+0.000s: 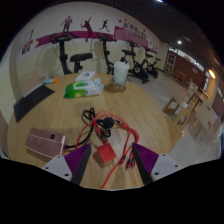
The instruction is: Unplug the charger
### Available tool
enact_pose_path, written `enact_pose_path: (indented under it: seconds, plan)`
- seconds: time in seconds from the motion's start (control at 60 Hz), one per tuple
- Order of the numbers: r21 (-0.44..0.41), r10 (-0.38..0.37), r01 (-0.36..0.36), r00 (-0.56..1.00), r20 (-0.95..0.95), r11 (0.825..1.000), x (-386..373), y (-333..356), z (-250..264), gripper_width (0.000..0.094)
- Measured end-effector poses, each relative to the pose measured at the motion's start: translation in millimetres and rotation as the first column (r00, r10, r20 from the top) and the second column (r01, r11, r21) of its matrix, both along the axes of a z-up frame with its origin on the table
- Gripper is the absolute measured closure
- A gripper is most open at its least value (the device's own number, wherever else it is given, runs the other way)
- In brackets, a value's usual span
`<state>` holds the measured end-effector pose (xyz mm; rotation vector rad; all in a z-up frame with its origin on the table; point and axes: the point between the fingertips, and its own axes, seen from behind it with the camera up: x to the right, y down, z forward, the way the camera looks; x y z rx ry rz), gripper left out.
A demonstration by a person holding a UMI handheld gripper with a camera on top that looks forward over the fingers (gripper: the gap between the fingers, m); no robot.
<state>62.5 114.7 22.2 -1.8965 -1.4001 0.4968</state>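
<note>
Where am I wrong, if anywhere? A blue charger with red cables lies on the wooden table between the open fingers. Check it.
Only the colour is wrong: the gripper view shows the charger red, not blue. It lies with red cables on the wooden table between the open fingers of the gripper.

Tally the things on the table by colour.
Red: 2, charger block between the open hand-held gripper fingers, cable
White: 1, jug
Green: 1, packet
Black: 1, flat device
Pinkish: 1, flat box
Total: 6
</note>
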Motion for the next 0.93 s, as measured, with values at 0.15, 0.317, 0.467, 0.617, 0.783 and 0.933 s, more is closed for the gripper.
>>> enact_pose_path:
  seconds: [0.15,0.317,0.467,0.617,0.783,0.933]
  plan:
    - [-0.04,-0.007,0.003,0.996,-0.085,0.999,53,-30,99,0.0082]
    - [-0.036,0.027,-0.03,0.996,-0.088,0.999,140,-84,179,0.008]
    - [-0.012,0.039,-0.04,0.996,-0.083,0.999,210,-122,215,0.0084]
    - [-0.036,0.006,-0.009,0.997,-0.072,0.999,256,-148,221,0.0079]
    - [-0.069,0.0,-0.004,0.998,-0.065,0.998,265,-169,213,0.0077]
    - [-0.073,0.033,-0.037,0.997,-0.064,0.997,254,-184,215,0.0075]
